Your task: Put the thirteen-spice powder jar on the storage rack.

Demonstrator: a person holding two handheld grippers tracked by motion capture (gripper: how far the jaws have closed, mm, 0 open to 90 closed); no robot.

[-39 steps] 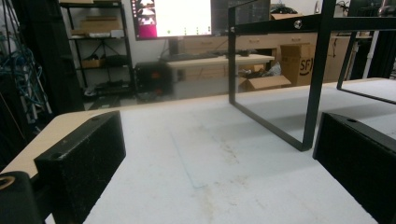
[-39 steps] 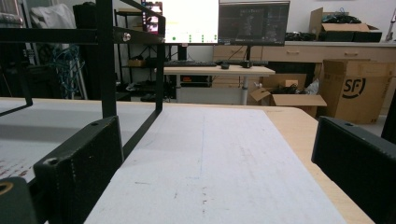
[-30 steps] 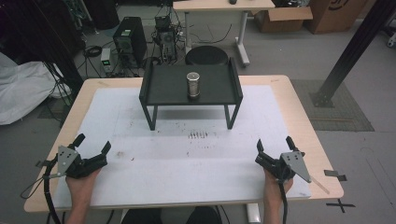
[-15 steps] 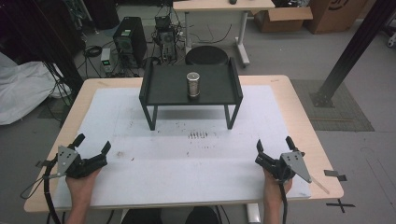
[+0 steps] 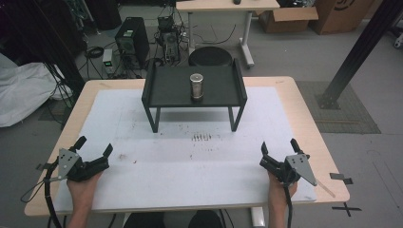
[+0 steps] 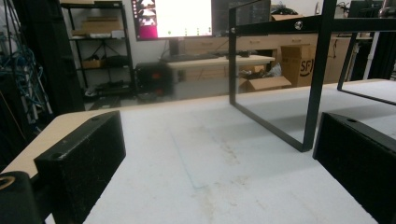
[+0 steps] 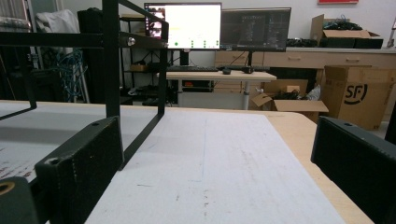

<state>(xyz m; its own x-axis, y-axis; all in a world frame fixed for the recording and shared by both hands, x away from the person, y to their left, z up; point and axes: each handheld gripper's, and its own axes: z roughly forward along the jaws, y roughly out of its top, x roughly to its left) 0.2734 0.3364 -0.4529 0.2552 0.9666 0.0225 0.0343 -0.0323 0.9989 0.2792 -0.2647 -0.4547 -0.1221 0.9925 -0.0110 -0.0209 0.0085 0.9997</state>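
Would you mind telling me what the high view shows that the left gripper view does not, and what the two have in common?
The high view alone shows the metal can standing on the black raised tray, plus both open grippers, left and right. The left gripper view alone shows a lit monitor and shelving behind the table. Both share the white table mat and the tray's black legs.

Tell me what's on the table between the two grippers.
Nothing; in the high view only bare white mat lies between the left gripper and right gripper.
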